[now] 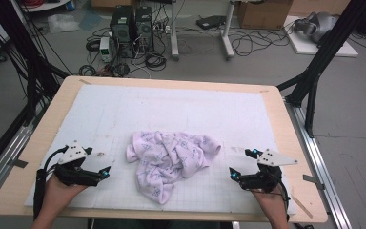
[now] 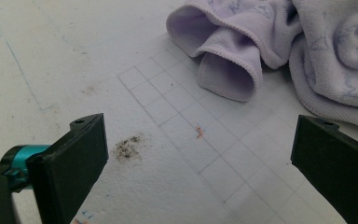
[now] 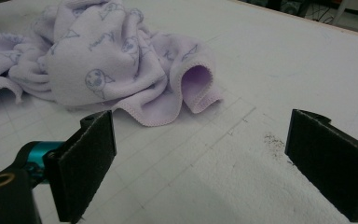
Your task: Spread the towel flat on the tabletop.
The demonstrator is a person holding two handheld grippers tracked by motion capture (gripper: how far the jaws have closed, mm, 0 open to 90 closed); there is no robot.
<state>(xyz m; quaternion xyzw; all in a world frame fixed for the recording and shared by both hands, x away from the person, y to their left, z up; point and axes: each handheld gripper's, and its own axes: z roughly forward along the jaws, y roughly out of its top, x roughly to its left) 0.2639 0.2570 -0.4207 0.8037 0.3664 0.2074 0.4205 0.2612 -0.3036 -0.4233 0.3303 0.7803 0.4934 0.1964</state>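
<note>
The work in hand looks like the very opening of handling the crumpled lilac terry towel with a faint printed pattern [image 1: 171,160]: it lies bunched in a heap at the lower middle of the high view, on the white gridded foam mat [image 1: 181,107] that covers the pale wooden table [image 1: 295,143], and nothing has taken hold of it yet.

The left gripper [image 1: 106,172] sits at the lower left of the high view, just off the towel's left edge, its jaws spread wide with only bare mat between them. In the left gripper view the towel [image 2: 279,46] fills the upper right, with a rolled hem opening toward the camera, and a small dark smudge [image 2: 128,147] marks the mat near the left jaw.

The right gripper [image 1: 242,163] rests at the lower right of the high view, a little apart from the towel, jaws likewise wide apart and holding nothing. In the right gripper view the towel [image 3: 102,65] lies in the upper left, its curled hem nearest the jaws.

Judging from this, the next move calls for each gripper to go in toward the nearest hem and close on a single edge or corner, not a bunched fold, so the cloth can be drawn out flat
</note>
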